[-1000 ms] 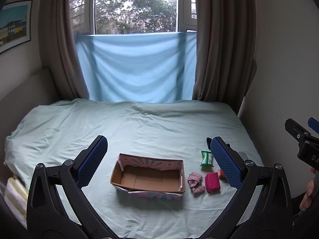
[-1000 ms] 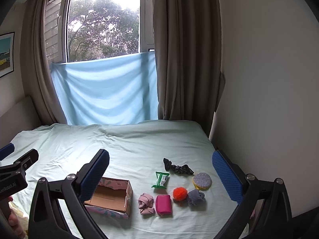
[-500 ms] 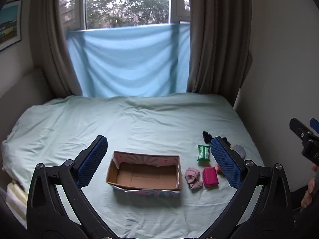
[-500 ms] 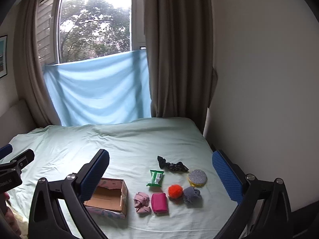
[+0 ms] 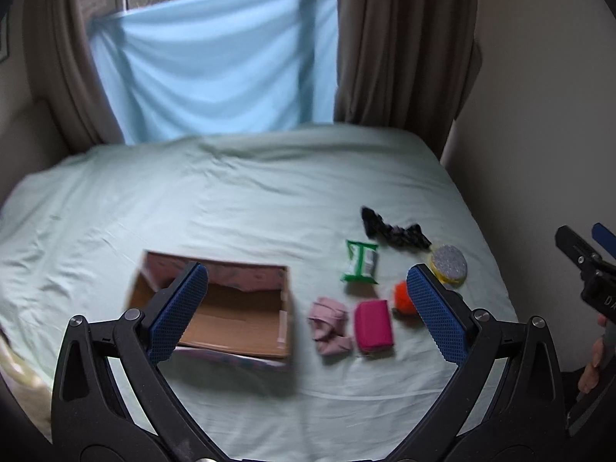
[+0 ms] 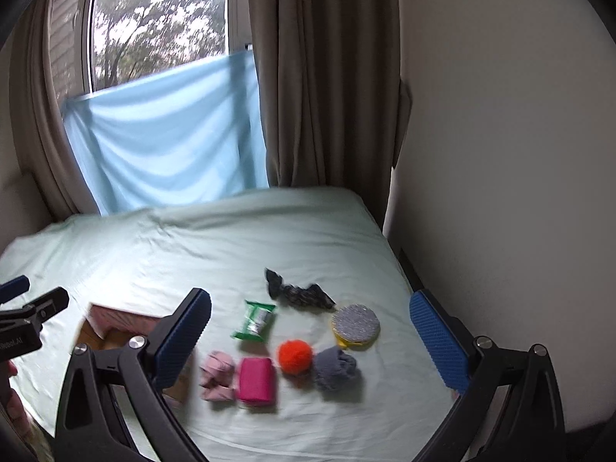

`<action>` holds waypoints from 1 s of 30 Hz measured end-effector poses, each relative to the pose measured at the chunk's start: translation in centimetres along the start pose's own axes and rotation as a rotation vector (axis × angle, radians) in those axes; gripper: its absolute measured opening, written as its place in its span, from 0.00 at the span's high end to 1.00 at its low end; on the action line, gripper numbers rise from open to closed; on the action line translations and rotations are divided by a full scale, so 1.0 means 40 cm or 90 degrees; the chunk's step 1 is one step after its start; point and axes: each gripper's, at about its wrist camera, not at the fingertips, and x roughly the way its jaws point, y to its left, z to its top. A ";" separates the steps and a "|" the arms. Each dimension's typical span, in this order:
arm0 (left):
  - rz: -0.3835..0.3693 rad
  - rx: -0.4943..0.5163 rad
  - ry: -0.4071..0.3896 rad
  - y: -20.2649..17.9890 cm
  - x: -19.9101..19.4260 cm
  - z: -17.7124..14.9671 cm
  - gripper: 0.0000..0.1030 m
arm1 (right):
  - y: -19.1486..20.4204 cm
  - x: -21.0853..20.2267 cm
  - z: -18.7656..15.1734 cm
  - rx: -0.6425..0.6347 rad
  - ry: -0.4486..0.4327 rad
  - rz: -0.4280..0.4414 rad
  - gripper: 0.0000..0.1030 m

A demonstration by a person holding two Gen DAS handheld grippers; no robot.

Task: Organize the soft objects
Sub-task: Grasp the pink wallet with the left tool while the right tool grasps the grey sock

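Observation:
An open, empty cardboard box (image 5: 227,313) lies on the pale green bed sheet (image 5: 231,200). Right of it lie soft items: a pink cloth (image 6: 217,375), a magenta pouch (image 6: 256,379), an orange pom-pom (image 6: 294,356), a grey sock ball (image 6: 334,367), a round grey-yellow sponge (image 6: 356,325), a green packet (image 6: 256,319) and a black scrunchie (image 6: 298,294). My left gripper (image 5: 308,312) is open above the near bed, between box and items. My right gripper (image 6: 310,342) is open above the items. Both are empty.
A wall (image 6: 500,154) runs close along the bed's right edge. Brown curtains (image 6: 319,77) and a light blue cloth (image 6: 165,134) hang over the window behind the bed. The far half of the sheet carries nothing.
Both grippers have moved forward and down toward the bed, so the box and soft items look larger and nearer. Both stay open. Nothing on the bed has moved.

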 end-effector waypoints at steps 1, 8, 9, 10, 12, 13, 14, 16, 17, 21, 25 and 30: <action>0.001 -0.001 0.007 -0.021 0.036 -0.016 0.01 | -0.018 0.032 -0.014 -0.006 0.006 0.006 0.00; -0.003 0.007 0.057 -0.146 0.259 -0.132 0.01 | -0.112 0.245 -0.120 -0.043 0.069 0.044 0.00; -0.005 0.008 0.063 -0.161 0.287 -0.148 0.01 | -0.122 0.273 -0.138 -0.044 0.078 0.048 0.00; -0.007 0.012 0.073 -0.183 0.326 -0.172 0.01 | -0.131 0.298 -0.152 -0.043 0.087 0.053 0.00; -0.011 0.018 0.088 -0.209 0.376 -0.204 0.01 | -0.153 0.357 -0.184 -0.038 0.105 0.066 0.00; -0.010 0.023 0.094 -0.227 0.405 -0.224 0.01 | -0.160 0.382 -0.200 -0.038 0.111 0.072 0.00; -0.009 0.029 0.102 -0.243 0.435 -0.241 0.01 | -0.165 0.404 -0.213 -0.040 0.115 0.076 0.00; -0.013 0.041 0.118 -0.271 0.489 -0.276 0.01 | -0.170 0.456 -0.242 -0.046 0.127 0.087 0.00; -0.010 0.048 0.125 -0.284 0.513 -0.291 0.01 | -0.172 0.477 -0.256 -0.048 0.133 0.094 0.00; -0.008 0.068 0.148 -0.319 0.604 -0.337 0.01 | -0.174 0.567 -0.317 -0.054 0.159 0.112 0.00; -0.012 0.086 0.174 -0.337 0.682 -0.375 0.01 | -0.171 0.632 -0.367 -0.067 0.174 0.122 0.00; -0.003 0.089 0.207 -0.330 0.756 -0.411 0.01 | -0.160 0.704 -0.413 -0.077 0.197 0.131 0.00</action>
